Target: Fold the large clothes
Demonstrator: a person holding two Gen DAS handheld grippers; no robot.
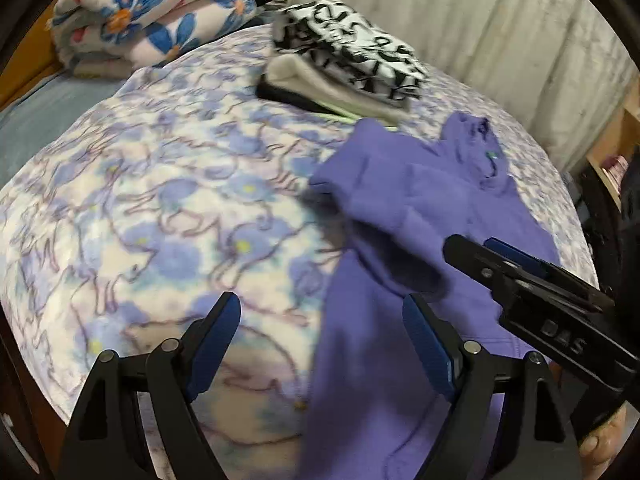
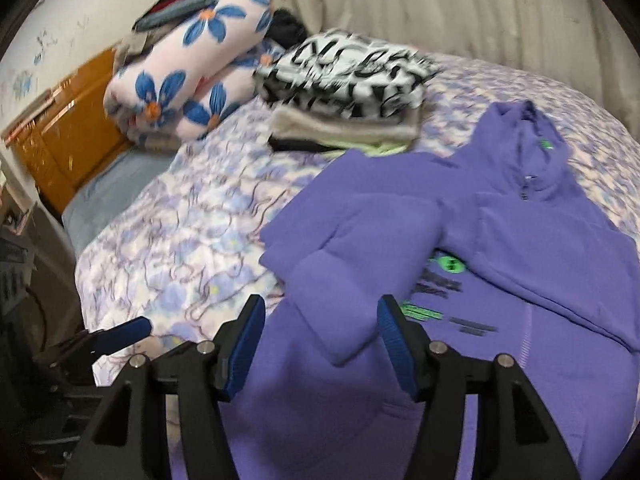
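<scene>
The left gripper stood with its jaws wide apart and nothing between the blue pads; it hung above the near edge of the bed, with the flowered bedspread under its left finger and the hem of the purple hoodie under its right one. The right gripper had its jaws about half open and likewise empty, poised over the near left part of the same hoodie. In the left wrist view the right gripper came in from the right side, low over the purple cloth, and a bit of a hand showed at the near right corner.

The hoodie lay spread on the right half of the bed, hood toward the far side. One sleeve was folded across the chest, partly covering the green and dark print.

Farther back, just beyond the hoodie's shoulder, sat a pile of folded clothes topped by a black-and-white patterned piece. At the far left, against the orange wooden headboard, lay a rolled blanket with big blue flowers. A pale curtain hung behind the bed.
</scene>
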